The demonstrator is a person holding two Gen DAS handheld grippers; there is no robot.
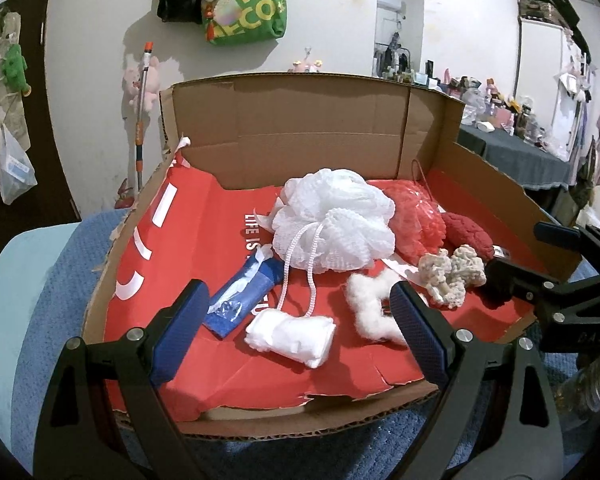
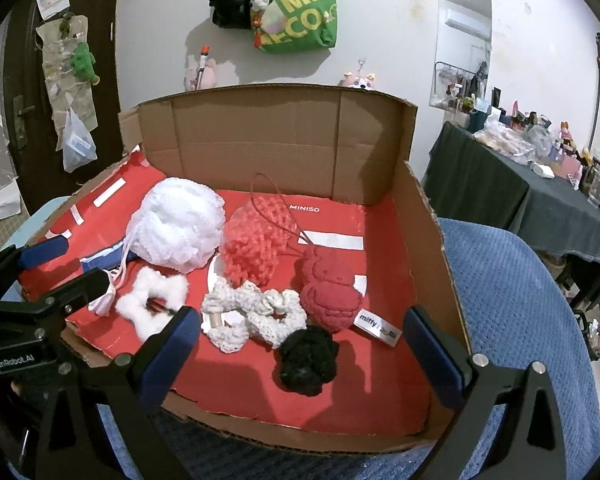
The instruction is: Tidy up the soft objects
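A cardboard box (image 1: 284, 120) (image 2: 272, 128) with a red liner holds the soft things. A white mesh pouf (image 1: 332, 220) (image 2: 178, 224), a coral pouf (image 1: 414, 220) (image 2: 256, 240), a dark red plush (image 1: 468, 234) (image 2: 328, 292), a cream crochet scrunchie (image 1: 452, 276) (image 2: 252, 316), a fluffy white scrunchie (image 1: 372, 308) (image 2: 152, 296), a black scrunchie (image 2: 306, 360), a folded white cloth (image 1: 292, 334) and a blue pouch (image 1: 244, 296) lie inside. My left gripper (image 1: 300, 336) is open above the white cloth. My right gripper (image 2: 300, 356) is open around the black scrunchie.
The box rests on a blue textured cover (image 2: 512, 304). A dark-clothed table (image 2: 540, 208) crowded with small items stands at the right. Bags (image 1: 244, 0) and plush toys hang on the wall behind. A door (image 2: 28, 92) is at the left.
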